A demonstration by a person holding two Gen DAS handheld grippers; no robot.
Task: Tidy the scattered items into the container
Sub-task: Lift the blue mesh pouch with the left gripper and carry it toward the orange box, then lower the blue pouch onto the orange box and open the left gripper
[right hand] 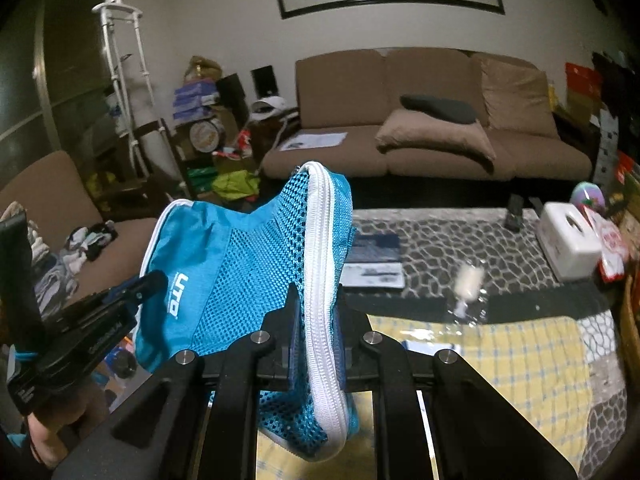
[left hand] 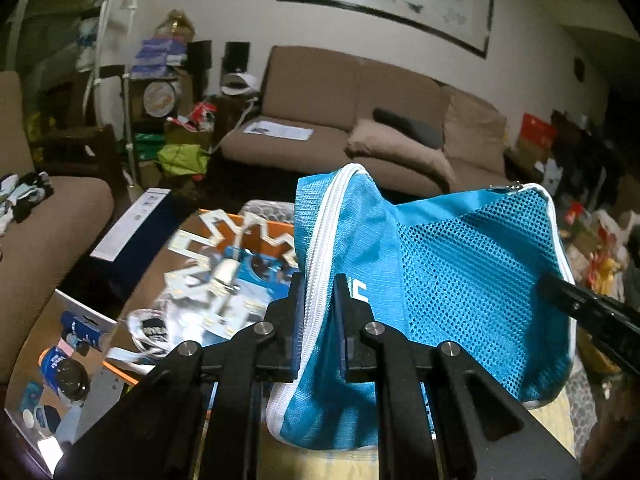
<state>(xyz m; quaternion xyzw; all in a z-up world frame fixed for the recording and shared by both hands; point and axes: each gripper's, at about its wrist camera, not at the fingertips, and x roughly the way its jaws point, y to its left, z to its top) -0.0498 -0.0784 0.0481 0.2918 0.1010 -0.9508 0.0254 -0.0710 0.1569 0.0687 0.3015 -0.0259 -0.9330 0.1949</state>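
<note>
A blue mesh pouch (left hand: 440,264) with a white zipper edge hangs in the air, stretched between both grippers. My left gripper (left hand: 320,284) is shut on the pouch's zipper rim at its left end. In the right wrist view the same blue mesh pouch (right hand: 224,264) fills the middle, and my right gripper (right hand: 318,292) is shut on the zipper rim at its right end. The right gripper (left hand: 560,284) shows at the right edge of the left wrist view, the left gripper (right hand: 152,280) at the left of the right wrist view. Scattered packaged items (left hand: 216,280) lie below on the left.
A brown sofa (right hand: 420,152) with cushions stands behind. A table with a pebble-pattern cover (right hand: 432,240) carries a white tissue box (right hand: 568,240), booklets (right hand: 374,258) and a yellow checked cloth (right hand: 520,360). A dark blue box (left hand: 136,232) and orange-edged tray (left hand: 264,228) lie left.
</note>
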